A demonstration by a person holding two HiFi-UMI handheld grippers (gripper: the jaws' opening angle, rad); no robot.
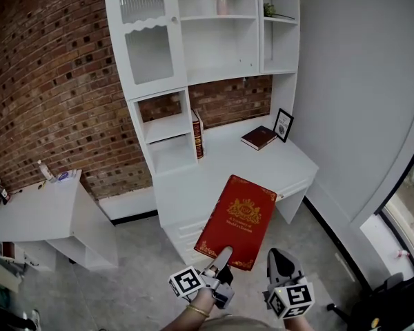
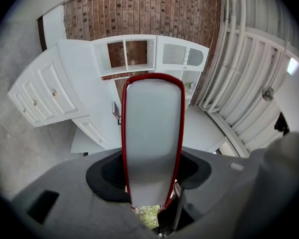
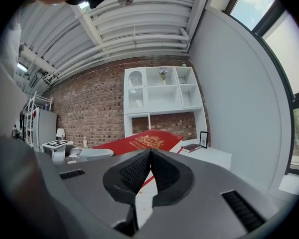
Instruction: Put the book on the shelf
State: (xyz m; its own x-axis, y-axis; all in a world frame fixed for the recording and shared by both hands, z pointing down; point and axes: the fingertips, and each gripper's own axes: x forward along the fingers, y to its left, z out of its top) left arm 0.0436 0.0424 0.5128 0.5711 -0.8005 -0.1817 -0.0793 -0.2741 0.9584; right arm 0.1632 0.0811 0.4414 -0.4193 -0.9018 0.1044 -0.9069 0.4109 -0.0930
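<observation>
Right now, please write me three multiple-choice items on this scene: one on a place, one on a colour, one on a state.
1. Where does the dark book lie?
A. on the desk beside the picture frame.
B. on the floor.
C. on the top shelf.
2. What colour is the cover of the held book, in the left gripper?
A. blue.
B. red.
C. green.
3. How do the right gripper's jaws stand?
A. wide apart.
B. closed on the held book.
C. closed together, empty.
Answers: 1 A, it lies flat by the frame; 2 B, red with a gold emblem; 3 C, its pads meet with nothing between.
</observation>
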